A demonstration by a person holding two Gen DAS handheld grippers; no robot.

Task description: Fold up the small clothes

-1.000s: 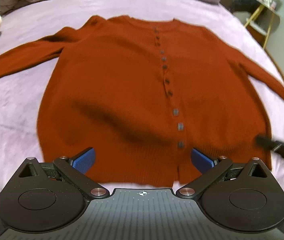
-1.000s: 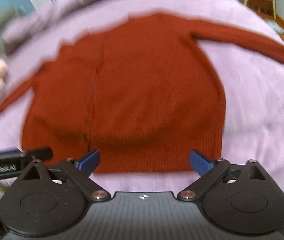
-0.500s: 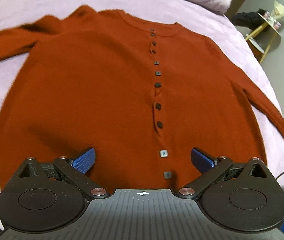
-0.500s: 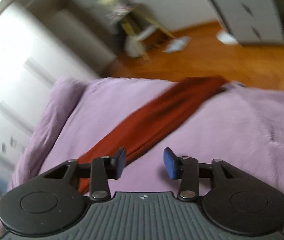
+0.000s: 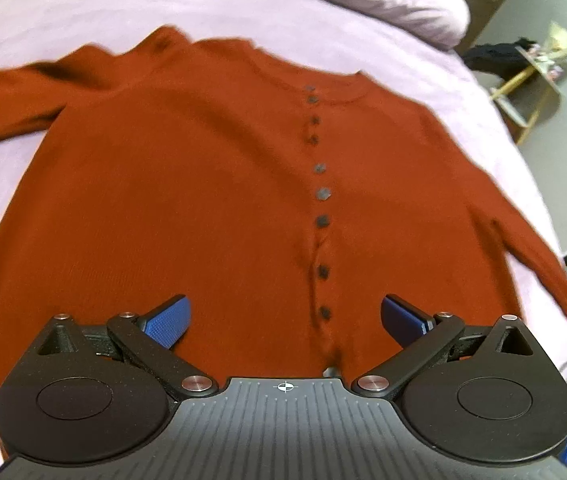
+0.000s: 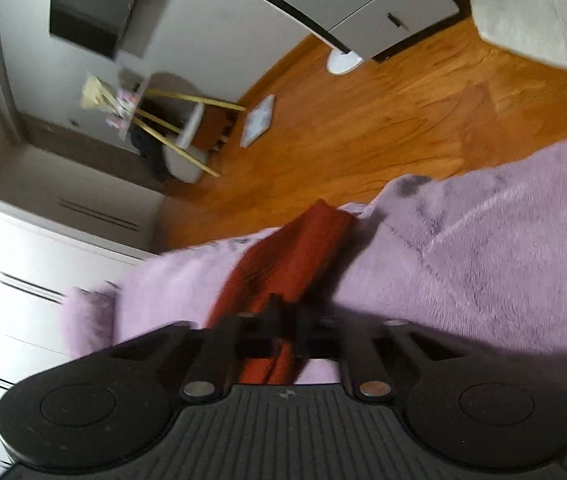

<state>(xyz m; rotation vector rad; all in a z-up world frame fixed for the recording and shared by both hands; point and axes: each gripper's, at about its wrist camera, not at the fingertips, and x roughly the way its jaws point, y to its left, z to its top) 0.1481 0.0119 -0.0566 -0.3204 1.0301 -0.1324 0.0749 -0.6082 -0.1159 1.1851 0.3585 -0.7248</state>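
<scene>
A rust-red knitted cardigan (image 5: 211,208) with a row of small dark buttons (image 5: 322,194) lies flat and face up on a lilac fleece blanket (image 5: 83,12) that covers the bed. In the left wrist view, its body fills the middle of the picture, the neckline is on the far side and the hem is on the near side, under the tool. One sleeve goes out to the left edge, and the other sleeve (image 5: 531,248) runs down to the right edge of the bed.

The left gripper (image 5: 285,322) hangs over the lower part of the cardigan, close to the button line. Its 2 blue pads (image 5: 167,320) stand wide apart and nothing is between them.

In the right wrist view, the right gripper (image 6: 281,328) has its 2 fingers together, clamped on the sleeve (image 6: 291,264) of the cardigan. The red cloth passes between the fingers, and the cuff end lies beyond them, near the edge of the blanket (image 6: 483,248). This picture is a little blurred. Past the bed there are an orange wooden floor (image 6: 383,120), a small side table with thin yellow legs (image 6: 171,120) and grey drawers (image 6: 363,4).
</scene>
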